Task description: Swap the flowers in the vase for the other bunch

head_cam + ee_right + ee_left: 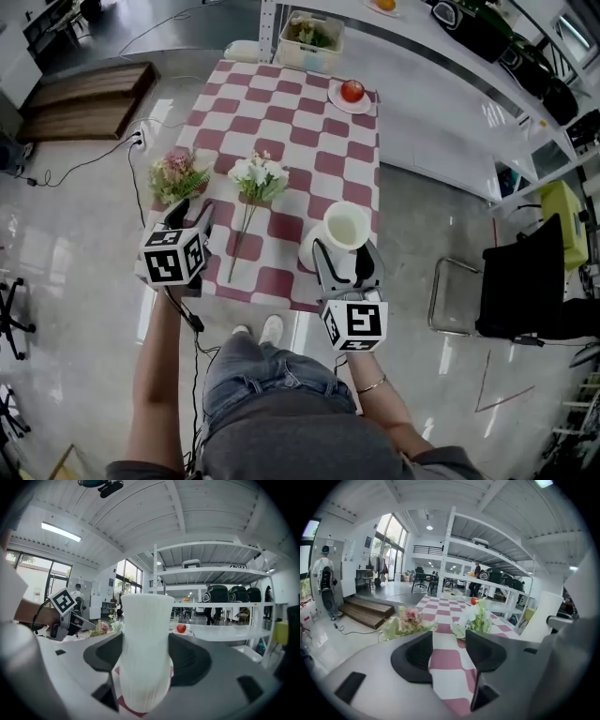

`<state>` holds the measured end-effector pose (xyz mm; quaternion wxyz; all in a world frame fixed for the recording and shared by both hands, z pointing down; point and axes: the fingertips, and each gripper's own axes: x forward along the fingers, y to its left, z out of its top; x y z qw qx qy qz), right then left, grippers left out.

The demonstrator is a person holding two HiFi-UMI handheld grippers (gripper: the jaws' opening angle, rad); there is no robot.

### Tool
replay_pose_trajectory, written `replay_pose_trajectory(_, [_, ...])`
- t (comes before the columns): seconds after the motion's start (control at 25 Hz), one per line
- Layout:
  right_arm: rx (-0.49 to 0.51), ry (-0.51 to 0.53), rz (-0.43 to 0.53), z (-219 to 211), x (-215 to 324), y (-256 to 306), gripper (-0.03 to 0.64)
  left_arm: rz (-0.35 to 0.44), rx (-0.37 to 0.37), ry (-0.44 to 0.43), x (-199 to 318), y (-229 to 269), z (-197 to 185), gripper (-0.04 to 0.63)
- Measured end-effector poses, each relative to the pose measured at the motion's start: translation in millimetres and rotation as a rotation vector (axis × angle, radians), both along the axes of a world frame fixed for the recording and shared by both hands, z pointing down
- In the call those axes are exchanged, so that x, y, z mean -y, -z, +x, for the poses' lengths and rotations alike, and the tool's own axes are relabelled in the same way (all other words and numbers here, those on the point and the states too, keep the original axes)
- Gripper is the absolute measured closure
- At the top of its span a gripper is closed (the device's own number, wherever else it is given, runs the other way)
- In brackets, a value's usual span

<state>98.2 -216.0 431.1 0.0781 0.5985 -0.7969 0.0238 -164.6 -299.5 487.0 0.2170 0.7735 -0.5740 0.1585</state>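
Left gripper [190, 218] hangs empty over the near left corner of the checked table [309, 141]. In the left gripper view its jaws stand well apart, with only the red-and-white cloth showing between them. Right gripper [349, 260] is clamped on the white ribbed vase [345, 228], and the right gripper view shows a jaw pressed against each side of the vase's body.

The vase stands near the table's front edge, at about 3 o'clock from the left gripper, and its mouth is bare, with no stems in it. Both bunches lie flat on the cloth. The white bunch [258, 176] is at about 10 o'clock from the vase, its long stem trailing back toward the person. The pink bunch [176, 174] lies farther out along the same line, at the table's left edge. I judge the swap about half done: one bunch is out and the other has yet to go in. Which bunch came out cannot be told from how they lie.

Left forearm reaches up from 6 o'clock, and its gripper tips down toward the cloth, pointing at roughly 12 o'clock between the two bunches. Right forearm also comes from 6 o'clock and holds its gripper close to level, steadying the upright vase.
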Motion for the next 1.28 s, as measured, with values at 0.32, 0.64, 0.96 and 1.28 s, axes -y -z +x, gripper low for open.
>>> replay_pose_trajectory(0.32, [0.000, -0.003, -0.001, 1.1, -1.3, 0.7, 0.305, -0.062, 0.071, 0.153, -4.5, -22.2, -72.5, 0.388])
replay_pose_trajectory(0.64, [-0.006, -0.003, -0.012, -2.6, -0.3, 1.6, 0.305, -0.174, 0.101, 0.148, 15.2, -60.5, -96.0, 0.377])
replay_pose_trajectory(0.96, [-0.017, -0.014, -0.010, -5.3, -0.7, 1.0, 0.305, -0.279, 0.110, 0.140, 47.0, -97.2, -95.2, 0.372])
replay_pose_trajectory(1.28, [-0.022, -0.012, -0.004, -4.7, -0.9, 0.7, 0.305, -0.370, 0.184, 0.135, 50.8, -107.7, -95.7, 0.452])
